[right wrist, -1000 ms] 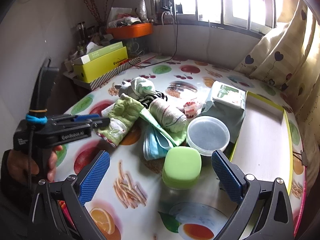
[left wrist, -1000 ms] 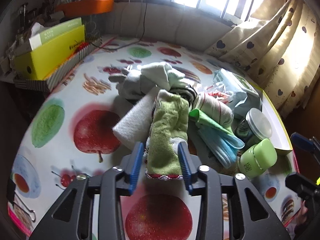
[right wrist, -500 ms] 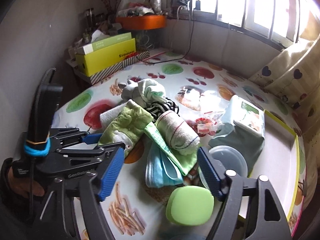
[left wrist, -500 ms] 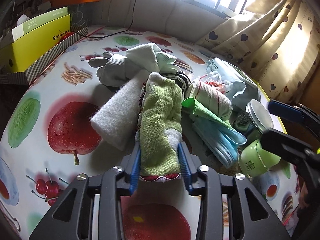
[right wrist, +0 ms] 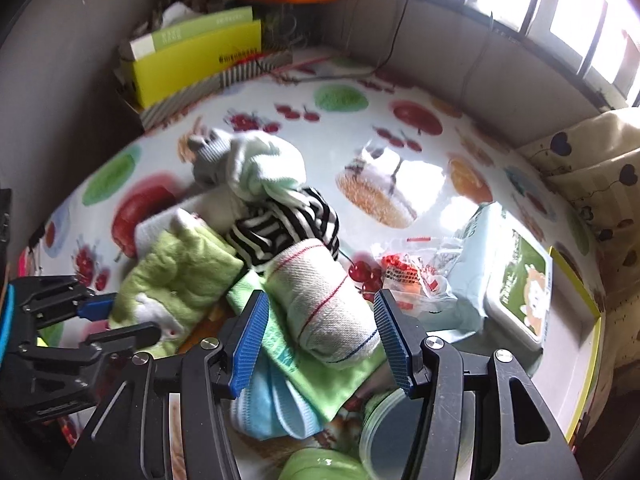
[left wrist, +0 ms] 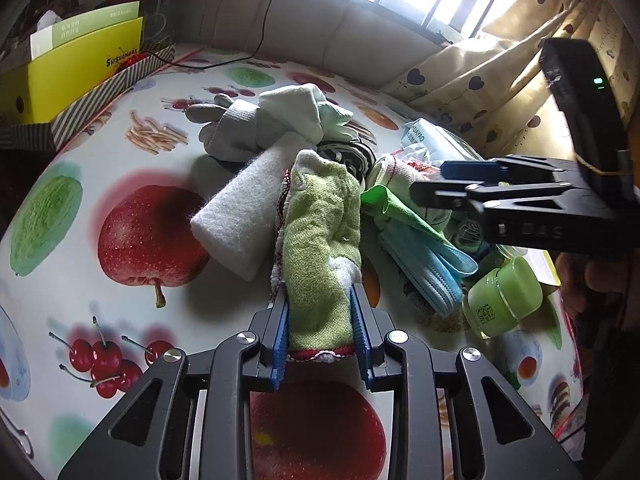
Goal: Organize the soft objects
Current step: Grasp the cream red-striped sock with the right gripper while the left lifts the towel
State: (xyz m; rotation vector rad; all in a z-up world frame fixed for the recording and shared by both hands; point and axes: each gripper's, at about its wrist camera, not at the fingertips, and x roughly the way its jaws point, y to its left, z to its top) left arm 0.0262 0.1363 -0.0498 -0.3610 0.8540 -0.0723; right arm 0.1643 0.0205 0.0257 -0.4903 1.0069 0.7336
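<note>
Closing the left gripper (left wrist: 322,334) on one fluffy green terry towel (left wrist: 320,240) atop the fruit-print worktop (left wrist: 120,160); narrowing the right gripper (right wrist: 318,342) around one rolled cream ribbed cloth (right wrist: 320,300), fingers (right wrist: 394,340) not yet touching.

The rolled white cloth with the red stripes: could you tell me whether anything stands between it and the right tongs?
Nothing visible does. The right tongs straddle the rolled white cloth, their jaws closing with a gap on each side. The roll lies on a green cloth over a blue one.
</note>
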